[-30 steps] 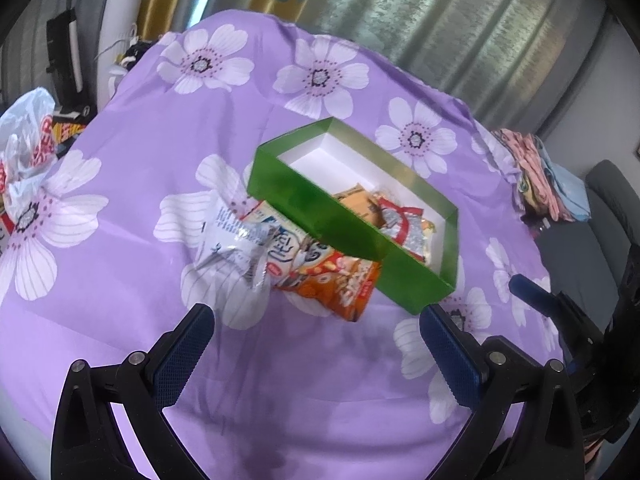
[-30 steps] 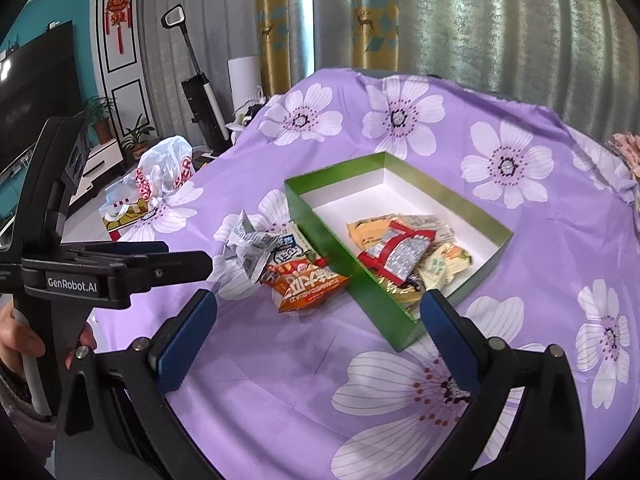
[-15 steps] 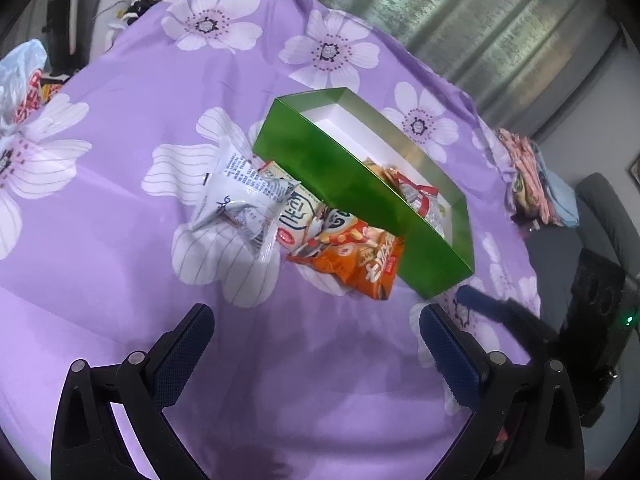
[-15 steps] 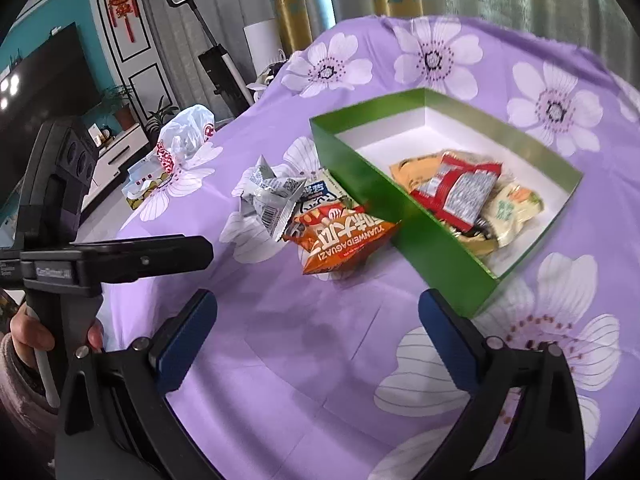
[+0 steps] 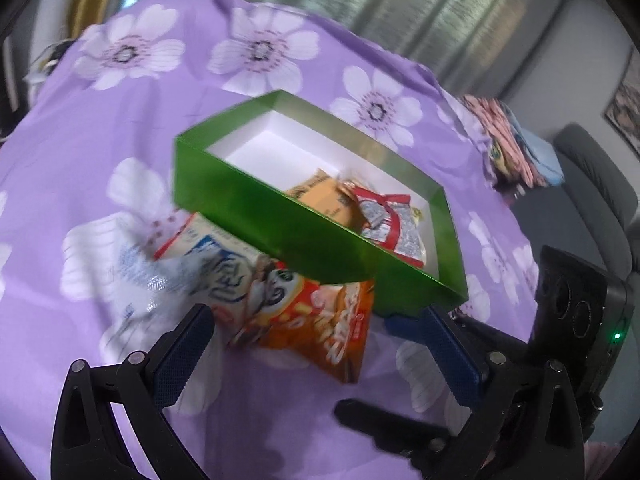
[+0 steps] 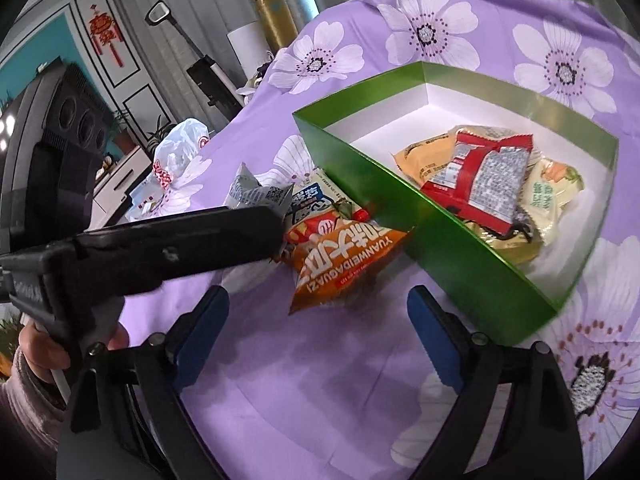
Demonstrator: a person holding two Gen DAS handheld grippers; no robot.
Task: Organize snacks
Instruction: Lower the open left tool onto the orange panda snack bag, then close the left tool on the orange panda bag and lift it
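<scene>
An orange snack bag (image 5: 320, 332) (image 6: 344, 256) lies on the purple cloth against the near wall of a green box (image 5: 296, 224) (image 6: 452, 240). A white-and-blue packet (image 5: 216, 264) (image 6: 316, 196) and a crumpled silver wrapper (image 5: 132, 280) (image 6: 256, 188) lie beside it. The box holds a red packet (image 6: 484, 172), a tan one (image 6: 424, 156) and a pale green one (image 6: 552, 192). My left gripper (image 5: 316, 356) is open, just short of the orange bag. My right gripper (image 6: 316, 336) is open, close in front of the same bag. The left gripper's body (image 6: 160, 248) crosses the right wrist view.
A flowered purple cloth (image 5: 100, 128) covers the table. A white plastic bag (image 6: 176, 156) sits at its far left edge. Folded pink and blue cloths (image 5: 516, 148) lie at the right edge, near a grey chair (image 5: 592, 184). The right gripper's body (image 5: 576, 316) is close on the right.
Both grippers have moved forward and down toward the loose snacks by the box. The orange bag now sits close between each pair of open fingers. The snacks have not moved.
</scene>
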